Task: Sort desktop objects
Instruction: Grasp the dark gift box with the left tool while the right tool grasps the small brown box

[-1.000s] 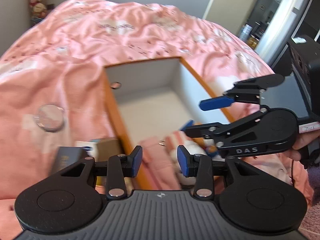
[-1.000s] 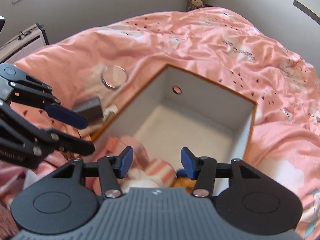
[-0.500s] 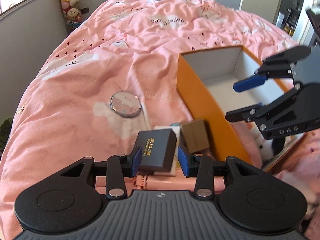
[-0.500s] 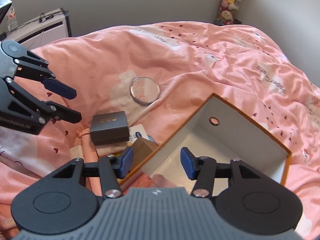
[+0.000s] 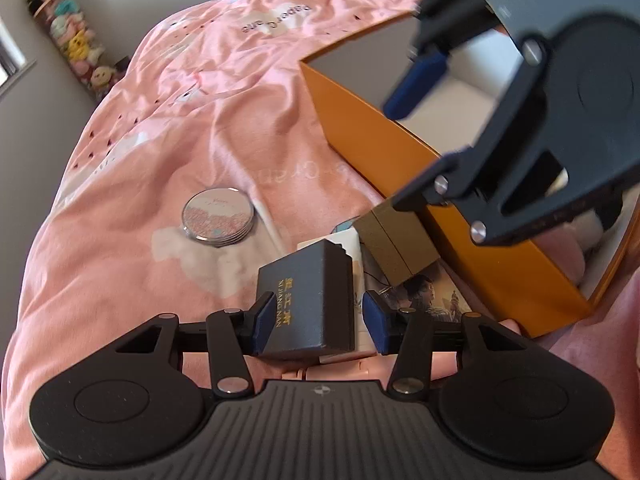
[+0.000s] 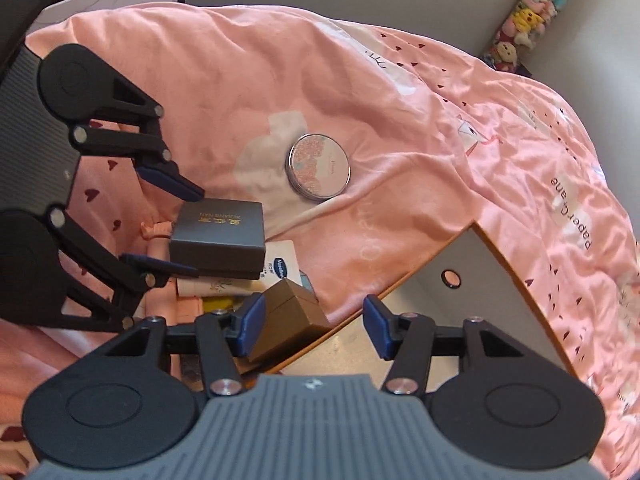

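Black box [image 5: 310,300], gold lettering on lid, sits on a pile of small items on the pink duvet [image 5: 168,128], just left of the orange bin [image 5: 404,168]. Left gripper [image 5: 320,322] straddles it: jaws opening, box between the blue pads. Left pad looks at the box's side, right pad shows a gap, so no grip. Right gripper [image 6: 316,330] is spread, holding nothing, over the bin's near edge [image 6: 404,280]; brown box [image 6: 290,318] sits by its left pad, contact unclear. Brown box leans against the bin's outer wall. White packet [image 6: 282,266] and a printed card [image 5: 434,294] lie under the boxes. Round tin [image 5: 218,222] lies flat on the duvet, apart from the pile. Plush toy in bin [image 5: 576,240], mostly hidden.
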